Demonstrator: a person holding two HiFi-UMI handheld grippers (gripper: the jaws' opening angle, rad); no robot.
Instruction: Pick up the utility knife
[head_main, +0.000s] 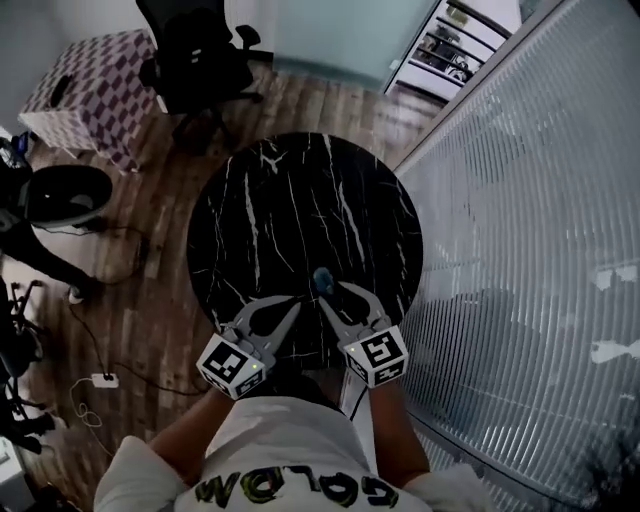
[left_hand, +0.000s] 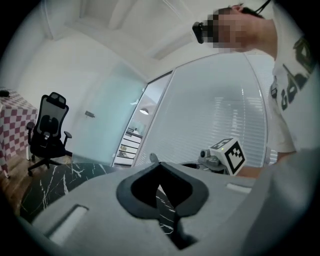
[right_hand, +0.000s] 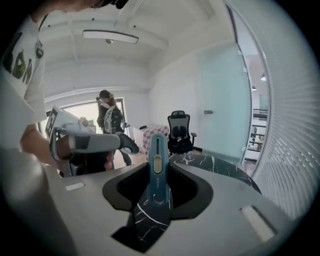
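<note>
The teal utility knife (right_hand: 157, 170) with a pale slider stands on end between the jaws of my right gripper (right_hand: 158, 161), which is shut on it. In the head view the knife (head_main: 322, 281) shows as a small teal tip held by the right gripper (head_main: 335, 291), above the near edge of the round black marble table (head_main: 300, 200). My left gripper (head_main: 284, 303) hovers just left of it, jaws together and nothing between them. In the left gripper view its jaws (left_hand: 159, 171) meet, with only marble seen past them. The left gripper (right_hand: 95, 142) also shows in the right gripper view.
A black office chair (head_main: 200, 60) and a checkered box (head_main: 95, 85) stand beyond the table. A glass wall with blinds (head_main: 540, 250) runs along the right. Cables and a power strip (head_main: 103, 380) lie on the wood floor at the left. A person (right_hand: 109, 117) stands far back.
</note>
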